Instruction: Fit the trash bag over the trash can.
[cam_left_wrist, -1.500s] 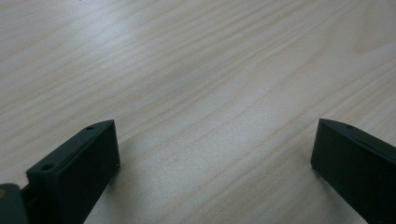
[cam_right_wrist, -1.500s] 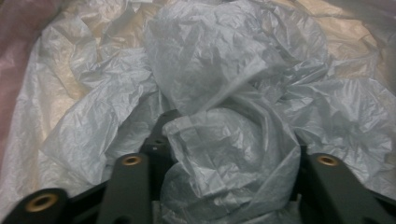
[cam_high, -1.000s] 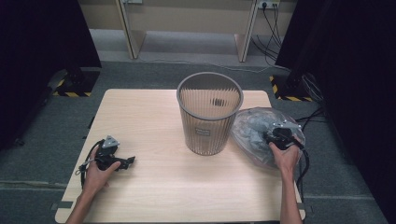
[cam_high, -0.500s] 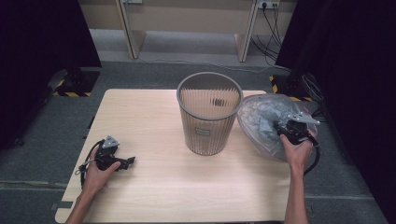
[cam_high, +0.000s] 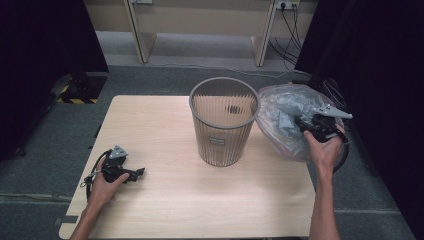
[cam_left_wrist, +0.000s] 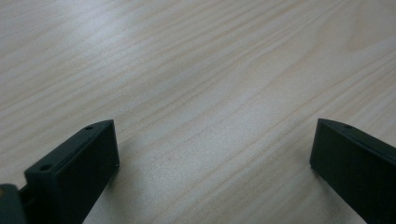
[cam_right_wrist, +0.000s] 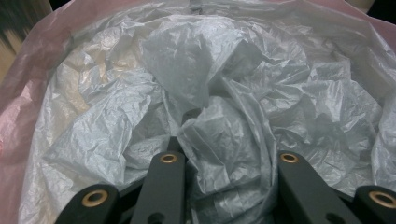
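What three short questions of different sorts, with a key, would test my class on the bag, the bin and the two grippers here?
1. True or false: the wastebasket lies on its side.
2. Which gripper grips the plastic bag?
3. The left gripper is: A) in the basket, B) low over the table, jaws apart, C) on the bag.

Key: 1 false, it stands upright. 2 the right gripper, with film bunched between its jaws. 3 B.

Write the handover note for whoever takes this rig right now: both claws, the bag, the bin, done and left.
Left claw: open, resting on the table, holding nothing.
Right claw: shut on a fold of the plastic bag, held up at the table's right edge.
Mesh wastebasket: upright mid-table, beside the bag, with no liner in it.
Done: bag gripped and lifted.
Left: probably to open the bag and fit it into the wastebasket.
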